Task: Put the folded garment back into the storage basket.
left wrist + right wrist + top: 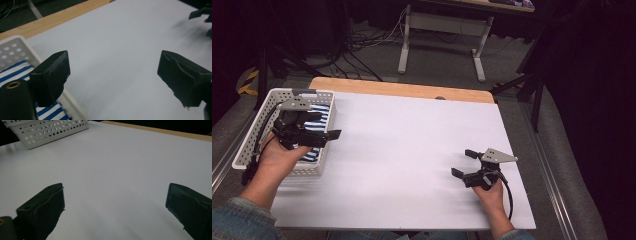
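A white perforated basket (251, 144) stands at the table's left edge, and a blue-and-white striped cloth (320, 118) lies in it. My left gripper (325, 125) hovers over the basket's right side with its jaws wide open and nothing between them. In the left gripper view (113, 75) the jaws point across the white sheet, with the striped cloth (12, 73) and the basket rim (15, 40) at the lower left. My right gripper (463, 163) rests low over the sheet at the right, open and empty (115, 207).
A white sheet (412, 145) covers most of the wooden table (402, 89). The basket (50, 130) lies far off in the right gripper view. Behind the table are the metal legs of another desk (404, 50) and cables on the floor.
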`<state>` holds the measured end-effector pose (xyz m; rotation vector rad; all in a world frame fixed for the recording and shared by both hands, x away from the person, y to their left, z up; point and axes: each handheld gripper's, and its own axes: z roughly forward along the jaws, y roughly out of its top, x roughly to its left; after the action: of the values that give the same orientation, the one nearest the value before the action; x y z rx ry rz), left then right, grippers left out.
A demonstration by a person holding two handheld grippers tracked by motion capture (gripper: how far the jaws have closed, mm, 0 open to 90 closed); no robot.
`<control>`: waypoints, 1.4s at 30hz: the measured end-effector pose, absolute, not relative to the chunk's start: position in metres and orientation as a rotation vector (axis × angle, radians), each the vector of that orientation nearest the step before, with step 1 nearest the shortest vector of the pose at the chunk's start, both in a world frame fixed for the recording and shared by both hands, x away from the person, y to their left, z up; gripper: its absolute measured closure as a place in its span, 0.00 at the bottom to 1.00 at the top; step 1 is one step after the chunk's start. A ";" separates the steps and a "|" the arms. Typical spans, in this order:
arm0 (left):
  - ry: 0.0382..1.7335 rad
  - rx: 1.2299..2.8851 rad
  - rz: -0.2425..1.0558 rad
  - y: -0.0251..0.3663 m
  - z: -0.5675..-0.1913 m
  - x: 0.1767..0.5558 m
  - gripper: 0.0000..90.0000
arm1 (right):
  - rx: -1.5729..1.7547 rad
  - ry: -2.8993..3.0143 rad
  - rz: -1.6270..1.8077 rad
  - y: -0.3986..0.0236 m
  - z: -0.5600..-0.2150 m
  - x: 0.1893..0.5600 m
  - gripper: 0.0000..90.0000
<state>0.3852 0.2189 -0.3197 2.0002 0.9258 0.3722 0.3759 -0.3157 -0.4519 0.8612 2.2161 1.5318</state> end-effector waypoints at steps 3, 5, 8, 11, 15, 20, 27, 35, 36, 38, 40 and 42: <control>0.894 1.941 0.350 0.210 -0.322 0.379 0.09 | 0.860 2.217 1.534 -0.316 -0.452 0.376 0.03; 0.864 1.915 0.322 0.204 -0.324 0.376 0.06 | 0.855 2.222 1.539 -0.315 -0.452 0.376 0.03; 0.821 1.898 0.288 0.195 -0.329 0.373 0.04 | 0.846 2.226 1.538 -0.314 -0.452 0.376 0.03; 0.782 1.867 0.277 0.188 -0.338 0.372 0.03 | 0.840 2.226 1.541 -0.314 -0.452 0.375 0.03; 0.737 1.778 0.271 0.179 -0.352 0.370 0.01 | 0.825 2.229 1.552 -0.314 -0.451 0.375 0.03; 0.705 1.784 0.258 0.165 -0.369 0.368 0.00 | 0.805 2.229 1.557 -0.313 -0.451 0.374 0.02; 0.678 1.721 0.264 0.149 -0.397 0.367 0.01 | 0.782 2.228 1.568 -0.311 -0.451 0.373 0.02; 0.698 1.726 0.267 0.134 -0.426 0.376 0.02 | 0.747 2.228 1.587 -0.310 -0.449 0.371 0.01; 0.700 1.726 0.267 0.132 -0.431 0.377 0.02 | 0.745 2.229 1.589 -0.310 -0.449 0.370 0.01; 0.693 1.751 0.273 0.127 -0.438 0.381 0.02 | 0.736 2.233 1.596 -0.309 -0.449 0.370 0.01; 0.686 1.761 0.288 0.126 -0.441 0.382 0.02 | 0.732 2.234 1.599 -0.309 -0.449 0.370 0.01; 0.671 1.768 0.315 0.123 -0.449 0.384 0.02 | 0.729 2.237 1.601 -0.309 -0.449 0.370 0.01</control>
<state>0.3845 0.1230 -0.4486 1.7675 0.6707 0.3150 0.3699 -0.3088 -0.4491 0.7286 2.2366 1.6011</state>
